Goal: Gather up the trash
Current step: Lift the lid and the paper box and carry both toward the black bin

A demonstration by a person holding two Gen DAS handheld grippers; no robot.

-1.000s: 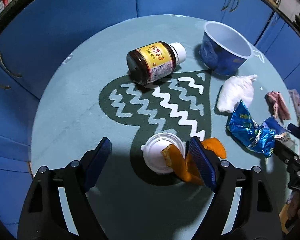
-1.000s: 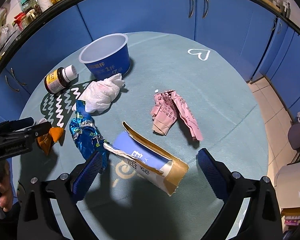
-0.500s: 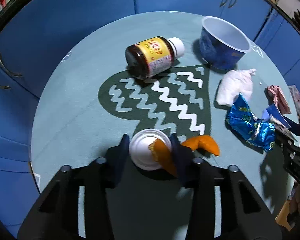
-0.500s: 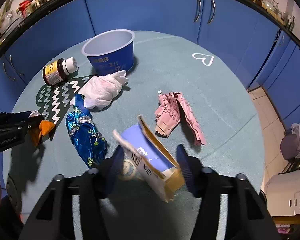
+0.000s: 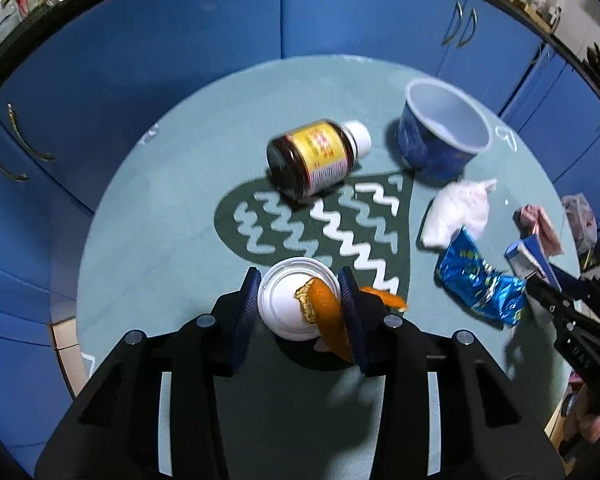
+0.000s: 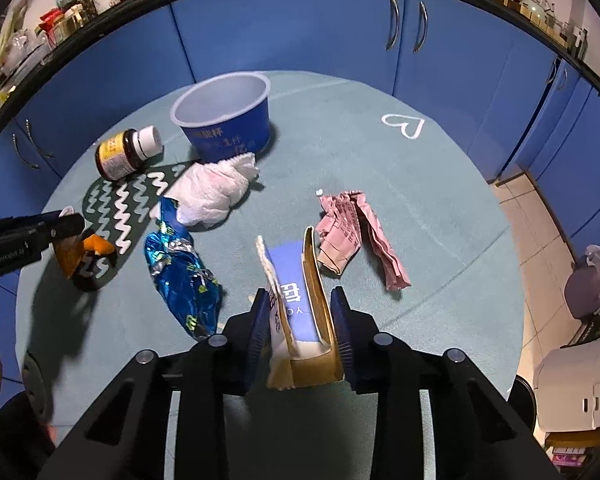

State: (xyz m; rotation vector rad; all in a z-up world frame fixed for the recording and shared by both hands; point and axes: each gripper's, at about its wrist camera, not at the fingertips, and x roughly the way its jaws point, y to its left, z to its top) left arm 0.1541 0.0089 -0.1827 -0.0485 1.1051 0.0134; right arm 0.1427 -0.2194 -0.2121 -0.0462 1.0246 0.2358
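The left tool (image 5: pixel 300 300) is pinching a white lid (image 5: pixel 288 304) with an orange peel (image 5: pixel 330 320) draped over it; its jaws have just closed, and both blue pads press the lid's rim from either side. The peel sits against the right-hand pad, and a strip of it sticks out past that pad onto the dark zigzag heart printed on the teal tabletop (image 5: pixel 172 216). In the right wrist view the same tool comes in from the left edge, with the peel hanging below its tip.

The right tool (image 6: pixel 300 320) is pinching a torn blue-and-tan carton (image 6: pixel 300 300); its jaws have just been closing, and the pads now press the carton's two walls, folding it into a narrow trough that stands up between them and points away from the camera.

The rest of the trash lies loose on the tabletop. A crumpled blue foil wrapper (image 6: pixel 182 276) lies just left of the carton. A white tissue wad (image 6: pixel 212 192) lies beyond the wrapper, touching the foot of a blue cup (image 6: pixel 228 120) that stands upright. A brown bottle (image 6: pixel 124 152) with a yellow label and white cap lies on its side left of the cup, at the edge of the zigzag heart. A crumpled pink paper (image 6: pixel 352 232) lies just right of the carton's far end.
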